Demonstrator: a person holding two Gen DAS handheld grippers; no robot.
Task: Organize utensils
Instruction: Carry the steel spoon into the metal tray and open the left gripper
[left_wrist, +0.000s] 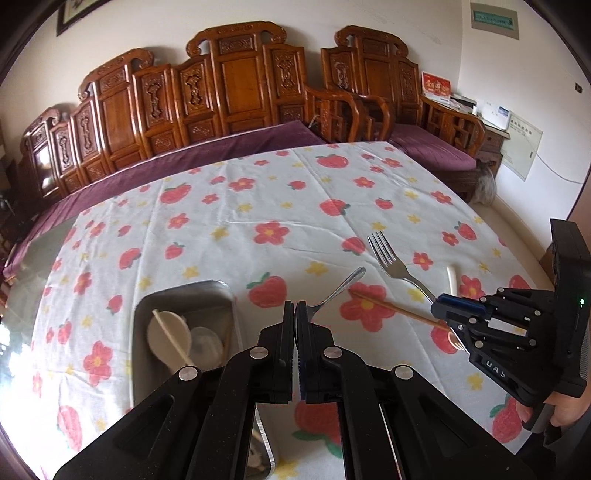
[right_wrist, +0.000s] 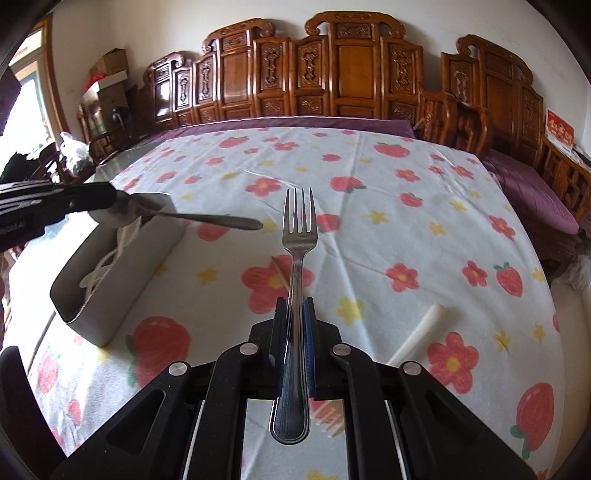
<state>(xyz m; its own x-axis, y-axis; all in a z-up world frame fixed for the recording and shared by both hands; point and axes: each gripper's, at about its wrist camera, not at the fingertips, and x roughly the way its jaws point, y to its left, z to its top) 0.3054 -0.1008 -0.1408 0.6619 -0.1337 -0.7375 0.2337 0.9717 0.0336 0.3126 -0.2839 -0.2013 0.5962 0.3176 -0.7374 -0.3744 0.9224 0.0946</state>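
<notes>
Currently, two utensils are held off the cloth at once. The left gripper (left_wrist: 295, 314) is pressed together on a metal spoon (right_wrist: 147, 214); in the right wrist view the bowl end is seen pinched at the pads and the handle is seen pointing out across the flowered tablecloth (left_wrist: 258, 206) toward the fork. The right gripper (right_wrist: 295, 314) is pinched on a fork (right_wrist: 297, 280), gripped along its handle, with the tines carried forward and its long axis lined up with the fingers.

The metal tray (left_wrist: 218, 295) is found near the left edge of the tabletop, directly beneath and beside the left gripper, so the spoon is judged the nearer piece to be dropped in. From the fork, the tray is placed to the left, and its long side is set roughly parallel to the fork's axis.

Pale spoons (left_wrist: 170, 332) and a chopstick (left_wrist: 173, 338) are already contained in the tray. A brown chopstick (left_wrist: 391, 308) and a white handle (left_wrist: 452, 277) are left on the cloth toward the right edge.

Blurred letters are seen on both grippers' bodies, but nothing can be read with confidence.
</notes>
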